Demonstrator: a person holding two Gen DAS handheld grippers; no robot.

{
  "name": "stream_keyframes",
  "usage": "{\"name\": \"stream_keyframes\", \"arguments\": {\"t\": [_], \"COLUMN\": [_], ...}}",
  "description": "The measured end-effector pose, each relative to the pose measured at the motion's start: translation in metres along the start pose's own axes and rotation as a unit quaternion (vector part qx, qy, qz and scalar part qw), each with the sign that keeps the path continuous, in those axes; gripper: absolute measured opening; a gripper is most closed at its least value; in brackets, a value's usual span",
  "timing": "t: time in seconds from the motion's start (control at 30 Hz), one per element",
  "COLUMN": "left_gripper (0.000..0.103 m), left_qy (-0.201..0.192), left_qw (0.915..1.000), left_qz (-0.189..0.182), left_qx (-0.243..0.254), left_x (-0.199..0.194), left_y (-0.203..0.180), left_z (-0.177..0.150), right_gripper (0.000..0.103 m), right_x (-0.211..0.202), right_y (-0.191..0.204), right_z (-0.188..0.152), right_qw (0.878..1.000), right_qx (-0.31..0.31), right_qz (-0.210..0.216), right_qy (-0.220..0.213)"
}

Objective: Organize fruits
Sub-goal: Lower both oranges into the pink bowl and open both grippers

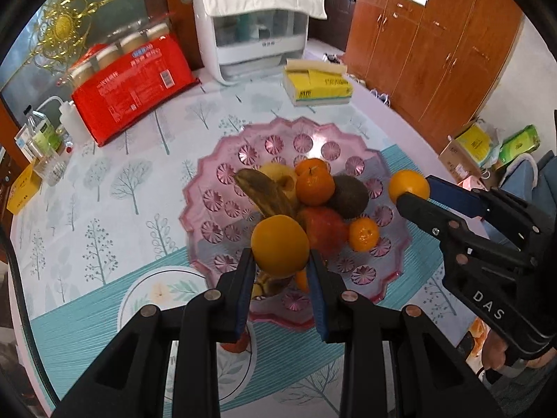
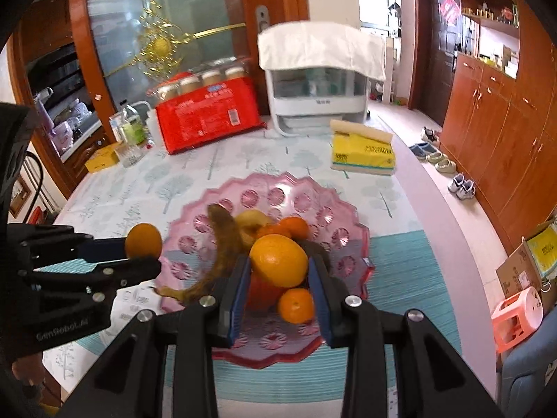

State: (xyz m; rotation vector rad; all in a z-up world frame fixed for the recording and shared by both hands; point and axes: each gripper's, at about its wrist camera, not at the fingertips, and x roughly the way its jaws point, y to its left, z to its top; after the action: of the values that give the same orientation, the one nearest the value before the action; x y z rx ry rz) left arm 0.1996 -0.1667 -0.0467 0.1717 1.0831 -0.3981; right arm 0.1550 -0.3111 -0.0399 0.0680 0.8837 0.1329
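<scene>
Between the blue pads of the left tongs [image 1: 280,271], an orange [image 1: 280,245] is gripped and held above the near rim of the pink scalloped plate [image 1: 222,160]. A second orange [image 2: 279,260] is clamped in the same way by the right tongs [image 2: 278,289], over the plate's middle. In the left wrist view the right tongs are seen entering from the right side, their fruit held over the plate's right edge; in the right wrist view the left tongs [image 2: 148,254] are seen at the left, their fruit held beside the plate's left edge.

Just beyond both tongs, heaped on the plate, are found a browned banana [image 1: 266,191], a yellow apple [image 1: 278,174], a mandarin [image 1: 313,181], a dark brown fruit [image 1: 350,191], a red fruit [image 1: 325,226] and a small mandarin [image 1: 363,234].

Farther ahead on the tree-patterned desk [image 1: 122,181] are set a yellow tissue pack [image 1: 318,85], a red packet [image 1: 134,83] and a white cloth-covered appliance [image 1: 252,24].
</scene>
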Motion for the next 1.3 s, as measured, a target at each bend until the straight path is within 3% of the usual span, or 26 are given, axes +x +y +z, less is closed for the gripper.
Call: {"name": "stream_keyframes", "arguments": {"t": [0.37, 0.67, 0.73, 0.8, 1.0, 1.3], "left_gripper": [0.028, 0.029, 0.034, 0.055, 0.071, 0.078], "left_qy": [0.032, 0.051, 0.052, 0.049, 0.035, 0.026], "left_qw": [0.9993, 0.9983, 0.9981, 0.9981, 0.998, 0.9974], "left_qz": [0.016, 0.028, 0.032, 0.037, 0.053, 0.062], "left_qx": [0.005, 0.006, 0.008, 0.01, 0.003, -0.024], "left_x": [0.047, 0.07, 0.072, 0.073, 0.069, 0.061], "left_y": [-0.02, -0.022, -0.023, -0.023, -0.017, -0.001], "left_z": [0.017, 0.025, 0.025, 0.025, 0.027, 0.028], "right_gripper": [0.035, 0.035, 0.035, 0.036, 0.045, 0.046], "right_x": [0.051, 0.075, 0.078, 0.081, 0.087, 0.083], "right_y": [-0.021, -0.026, -0.027, -0.028, -0.035, -0.036], "right_z": [-0.012, -0.012, -0.012, -0.012, -0.01, -0.006], "right_qw": [0.998, 0.996, 0.996, 0.996, 0.994, 0.995], "right_qx": [-0.009, -0.011, -0.012, -0.01, 0.017, 0.024], "right_qz": [0.011, 0.02, 0.022, 0.025, 0.042, 0.045], "right_qy": [0.058, 0.081, 0.083, 0.086, 0.094, 0.086]}}
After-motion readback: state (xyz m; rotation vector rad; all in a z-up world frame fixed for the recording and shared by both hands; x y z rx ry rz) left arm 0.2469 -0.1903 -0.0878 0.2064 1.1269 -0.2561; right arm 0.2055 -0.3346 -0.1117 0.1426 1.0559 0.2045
